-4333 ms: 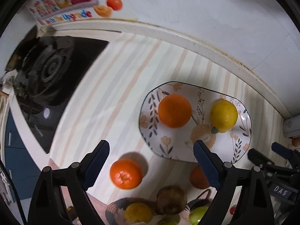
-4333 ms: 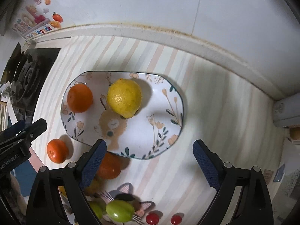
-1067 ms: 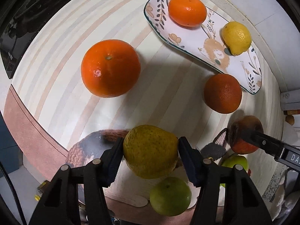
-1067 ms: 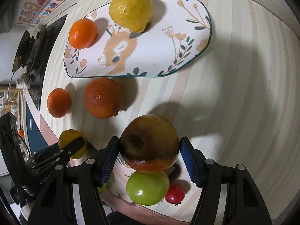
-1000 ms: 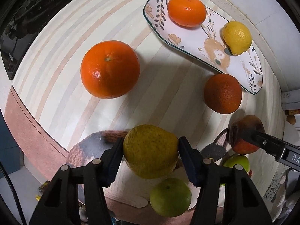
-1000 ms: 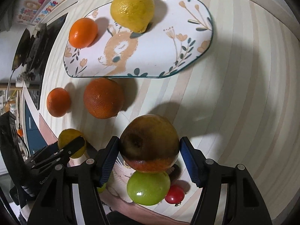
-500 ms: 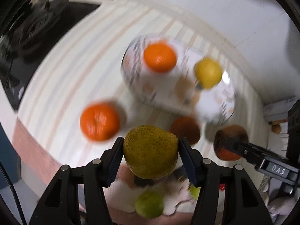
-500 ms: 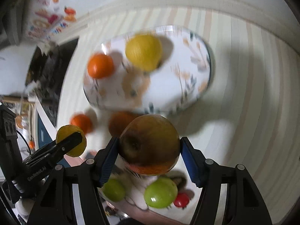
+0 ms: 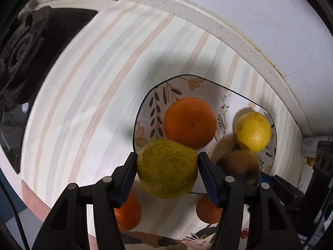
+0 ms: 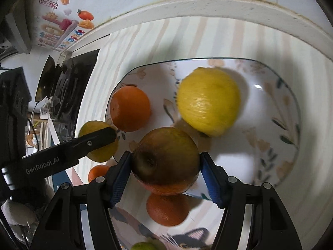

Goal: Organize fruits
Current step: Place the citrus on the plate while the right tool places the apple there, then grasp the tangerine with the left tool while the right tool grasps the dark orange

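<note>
The left gripper (image 9: 167, 171) squeezes a yellow-green fruit (image 9: 167, 168) at the bottom middle, over the plate (image 9: 143, 112) edge. The right gripper (image 10: 165, 164) squeezes a brown apple (image 10: 166, 158) above the plate, below the lemon (image 10: 208, 101).

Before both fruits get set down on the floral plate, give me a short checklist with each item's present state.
1. Left gripper clamps the yellow-green fruit: ok.
2. Right gripper clamps the brownish apple: ok.
3. Free space on the floral plate to the right of the lemon: ok.
4. Both fruits over the plate's near edge: ok.
5. Clearance between apple and lemon: cannot tell, they overlap in view.
6. Orange on the plate, apart from both grippers: ok.
</note>
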`<state>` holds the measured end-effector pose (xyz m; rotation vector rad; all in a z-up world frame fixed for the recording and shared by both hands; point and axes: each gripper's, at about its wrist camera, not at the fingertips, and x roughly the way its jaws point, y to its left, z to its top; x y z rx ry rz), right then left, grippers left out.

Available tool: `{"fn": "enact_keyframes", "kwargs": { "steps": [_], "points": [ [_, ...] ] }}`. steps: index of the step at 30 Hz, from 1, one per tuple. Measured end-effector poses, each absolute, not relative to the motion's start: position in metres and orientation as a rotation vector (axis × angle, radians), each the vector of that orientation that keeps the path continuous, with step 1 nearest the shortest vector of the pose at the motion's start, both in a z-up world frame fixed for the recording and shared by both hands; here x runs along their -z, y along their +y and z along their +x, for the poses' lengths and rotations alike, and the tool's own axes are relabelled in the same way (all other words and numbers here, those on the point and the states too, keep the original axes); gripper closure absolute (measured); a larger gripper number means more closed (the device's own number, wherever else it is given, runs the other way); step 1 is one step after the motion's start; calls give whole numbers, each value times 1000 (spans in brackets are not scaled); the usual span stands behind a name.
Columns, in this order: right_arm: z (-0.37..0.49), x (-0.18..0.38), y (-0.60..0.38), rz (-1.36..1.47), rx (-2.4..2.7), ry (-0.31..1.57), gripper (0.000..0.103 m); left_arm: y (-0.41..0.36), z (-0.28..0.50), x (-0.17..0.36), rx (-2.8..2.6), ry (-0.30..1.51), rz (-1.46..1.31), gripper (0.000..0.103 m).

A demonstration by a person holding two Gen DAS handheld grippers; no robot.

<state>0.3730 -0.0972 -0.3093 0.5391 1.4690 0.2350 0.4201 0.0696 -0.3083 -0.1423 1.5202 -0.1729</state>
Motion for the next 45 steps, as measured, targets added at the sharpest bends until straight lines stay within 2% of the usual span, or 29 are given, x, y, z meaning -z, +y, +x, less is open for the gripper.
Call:
{"fn": "enact_keyframes", "kwargs": {
  "steps": [6,9,15,17,18,19,20,22,25,45],
  "points": [
    [377,322,-94,605,-265,1493,33,73,426,320,194,1565,-210,46],
    [376,319,-98,624,-247,1504,21,70,426,317,199,1557,-204,46],
    [364,293,-108,572,-202,1503,19,69,424,300,194,1508,-180,46],
    [358,281,-113,535,-171,1493,11,70,420,293,178,1484,-149,43],
    [354,274,-116,496,-143,1487,9,70,417,290,172,1475,-138,40],
    [351,267,-118,449,-113,1480,8,71,415,287,163,1468,-128,34],
    [348,261,-120,413,-89,1475,8,73,412,284,151,1459,-114,24],
    [341,250,-123,335,-32,1457,8,74,404,279,124,1432,-77,14],
    [334,236,-124,252,20,1429,8,76,390,269,94,1389,-40,7],
    [248,127,-119,100,-1,1263,7,67,276,168,22,1142,31,7]
  ]
}}
